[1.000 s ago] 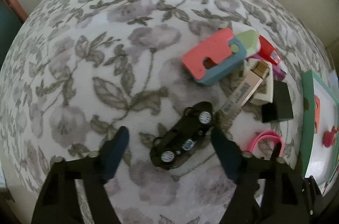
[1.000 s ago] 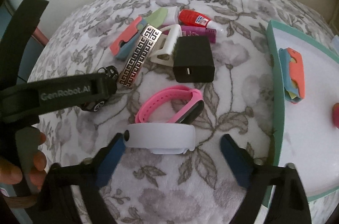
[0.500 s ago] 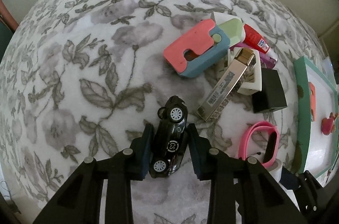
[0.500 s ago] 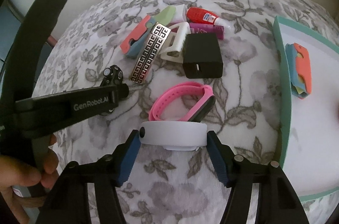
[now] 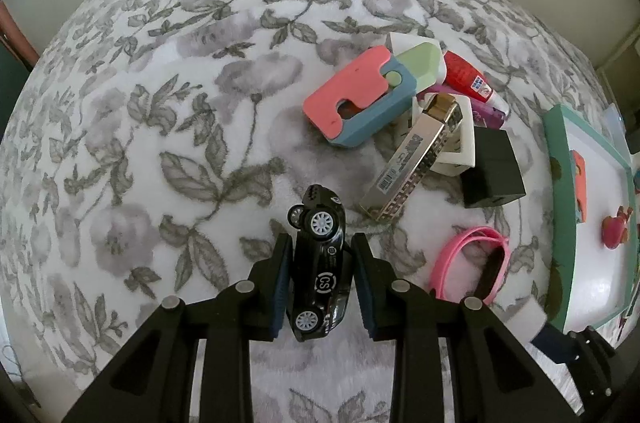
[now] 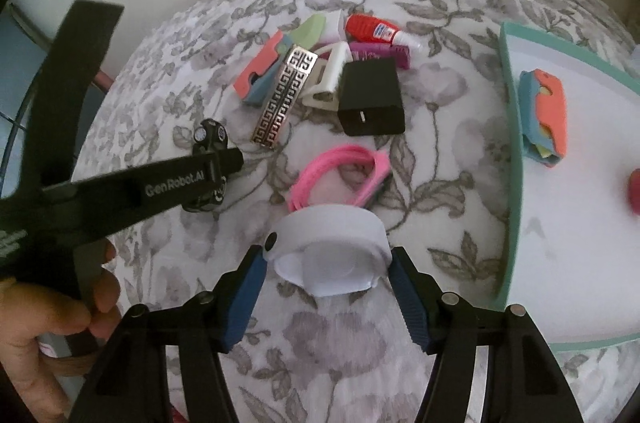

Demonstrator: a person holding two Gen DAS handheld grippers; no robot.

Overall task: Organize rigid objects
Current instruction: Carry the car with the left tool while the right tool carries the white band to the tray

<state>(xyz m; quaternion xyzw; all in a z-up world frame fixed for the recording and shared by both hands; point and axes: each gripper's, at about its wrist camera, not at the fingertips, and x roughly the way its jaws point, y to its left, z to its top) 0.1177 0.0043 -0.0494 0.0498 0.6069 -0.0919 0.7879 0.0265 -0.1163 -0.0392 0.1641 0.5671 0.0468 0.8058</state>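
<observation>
L gripper (image 5: 320,275) clamped on black toy car (image 5: 320,259), R gripper (image 6: 326,275) on white band (image 6: 332,255); both were open 1 s ago. Pink band (image 6: 340,179), black charger (image 6: 372,103) nearby.

Each claw is a matte black frame with triangular cut-outs. The left claw (image 5: 322,277) has two black fingers (image 5: 282,279) lined with dark blue pads, and round silver screw heads sit along its frame. The right claw (image 6: 324,287) is built alike; its blue pads (image 6: 246,297) are finely ribbed. In the right wrist view the left claw's black side bar carries grey "GenRobot.AI" lettering. A bare hand (image 6: 36,335) grips the handle; no sleeve shows.
</observation>
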